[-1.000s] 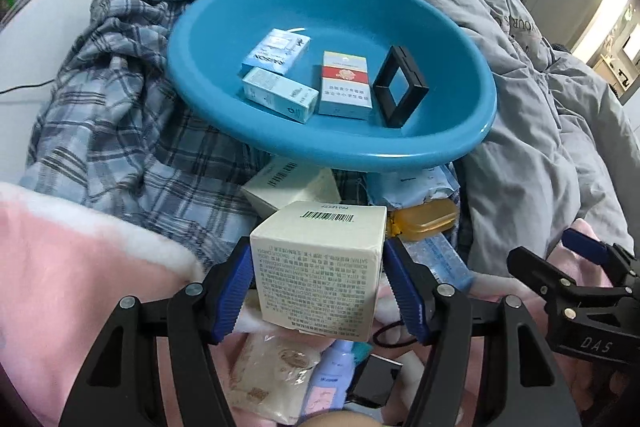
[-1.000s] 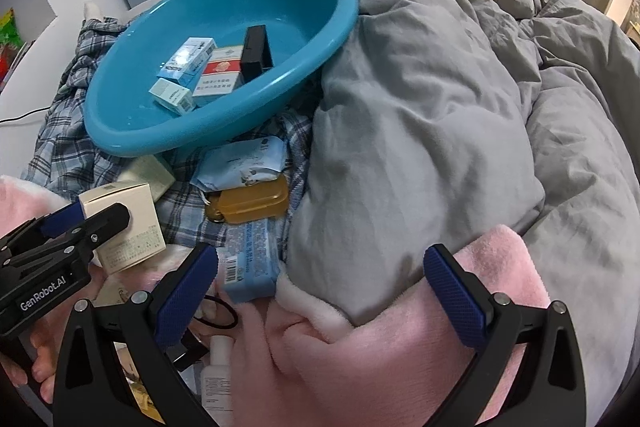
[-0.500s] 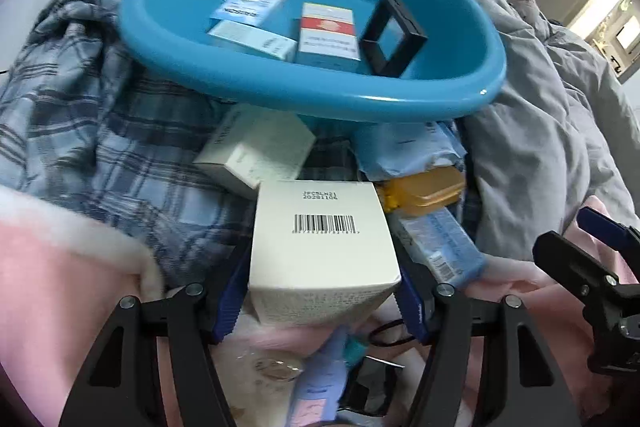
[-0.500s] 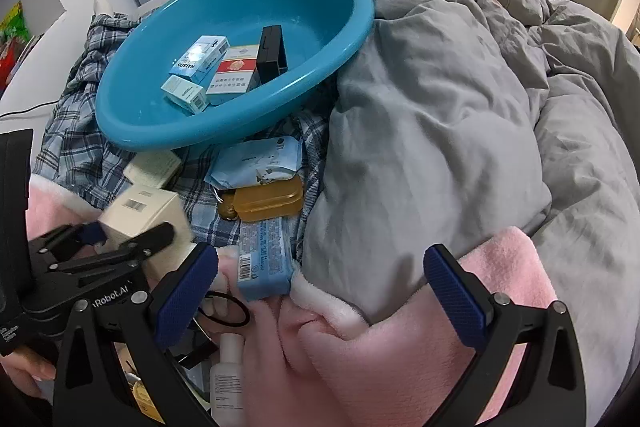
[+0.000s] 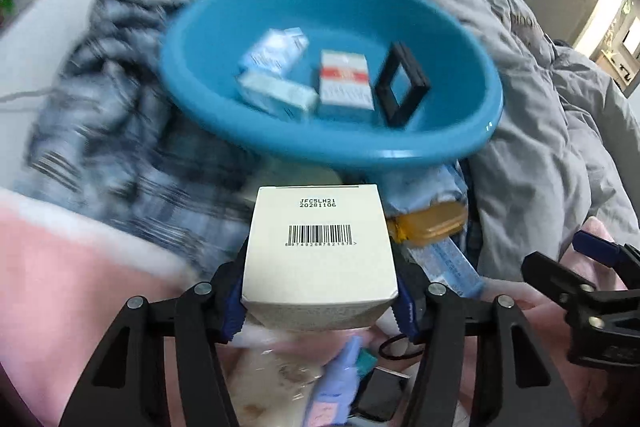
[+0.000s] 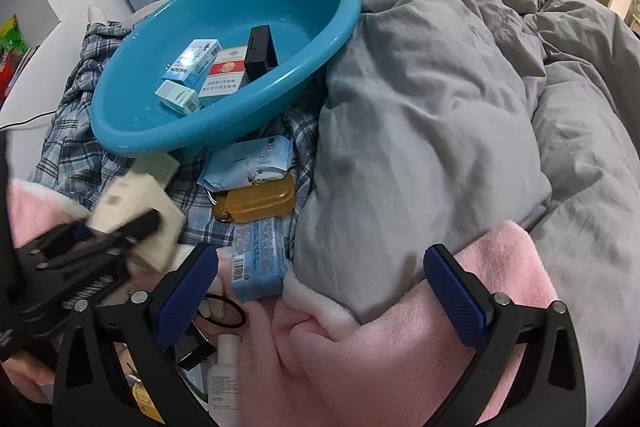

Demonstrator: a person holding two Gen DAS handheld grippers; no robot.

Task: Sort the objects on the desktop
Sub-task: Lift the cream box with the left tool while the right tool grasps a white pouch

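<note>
Two grippers: both over a cluttered bed
Basin [image 5: 400,155]: blue, holds small boxes, beyond the cream box
Right gripper [image 6: 320,291]: jaws spread wide, gripping nothing, over pink blanket, right of the cream box
Left gripper [image 5: 320,301]: jaws closing, blue pads against both sides of the cream box
Cream box [image 5: 320,251]: barcode face up, lifted between the left pads, just short of the basin rim

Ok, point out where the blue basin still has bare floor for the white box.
Inside the blue basin, the free floor is the far side by the back wall, behind the RAISON box and black box, plus the near-left curve by the rim. The middle is crowded with four boxes. The left hand-held gripper, jaws closing, grips the white box.
</note>
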